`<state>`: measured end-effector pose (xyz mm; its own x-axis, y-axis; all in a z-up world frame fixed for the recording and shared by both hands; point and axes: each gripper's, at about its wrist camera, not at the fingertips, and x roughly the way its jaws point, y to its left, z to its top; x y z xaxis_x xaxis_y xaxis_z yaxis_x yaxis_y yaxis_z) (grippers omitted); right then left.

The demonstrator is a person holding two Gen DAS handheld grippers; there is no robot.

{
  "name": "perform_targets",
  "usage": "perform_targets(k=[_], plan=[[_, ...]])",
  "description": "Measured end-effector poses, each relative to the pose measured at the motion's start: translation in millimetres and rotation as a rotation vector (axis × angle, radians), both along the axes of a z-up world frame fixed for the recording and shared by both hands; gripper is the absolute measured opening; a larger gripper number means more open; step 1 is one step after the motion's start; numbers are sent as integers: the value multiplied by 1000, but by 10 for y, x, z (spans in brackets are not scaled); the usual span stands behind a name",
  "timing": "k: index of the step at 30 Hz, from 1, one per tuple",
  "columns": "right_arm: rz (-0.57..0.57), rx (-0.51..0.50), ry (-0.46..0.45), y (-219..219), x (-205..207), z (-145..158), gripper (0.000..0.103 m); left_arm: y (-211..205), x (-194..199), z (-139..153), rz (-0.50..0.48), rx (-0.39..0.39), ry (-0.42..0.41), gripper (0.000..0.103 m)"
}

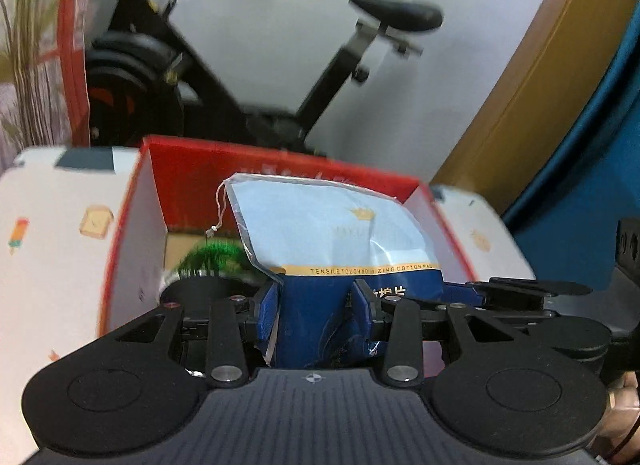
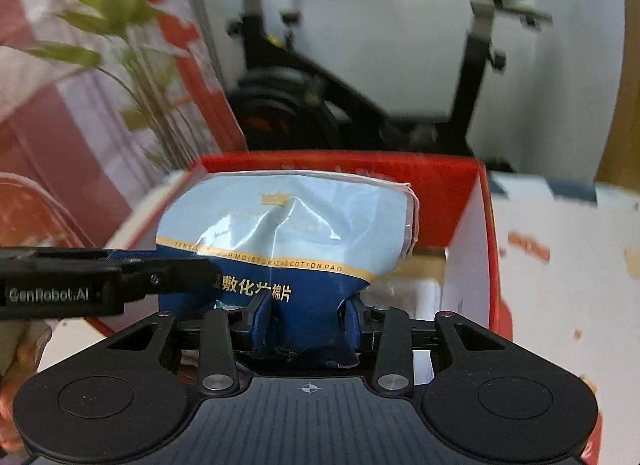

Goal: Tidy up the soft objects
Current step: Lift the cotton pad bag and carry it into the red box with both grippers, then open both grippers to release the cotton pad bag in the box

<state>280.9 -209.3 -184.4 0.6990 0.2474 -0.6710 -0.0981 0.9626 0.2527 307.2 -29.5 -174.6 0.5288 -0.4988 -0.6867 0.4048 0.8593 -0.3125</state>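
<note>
Fingers of left gripper (image 1: 316, 305) and right gripper (image 2: 308, 323) both pinch the dark-blue lower end of one cotton-pad bag (image 2: 288, 225), held above the open red box (image 2: 476, 201).

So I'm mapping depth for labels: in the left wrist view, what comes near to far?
Left gripper → cotton pad bag → red box far wall → exercise bike.
</note>
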Motion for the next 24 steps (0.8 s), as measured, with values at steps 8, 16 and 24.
perform_targets(k=[8, 16, 24], plan=[[-35, 1, 145, -35, 277, -512, 34, -34, 235, -269, -1, 53, 74, 34], [-30, -81, 198, 75, 431, -550, 34, -39, 218, -306, 7, 124, 58, 33], [-49, -108, 278, 102, 575, -606, 34, 57, 211, -230, 62, 130, 13, 33]])
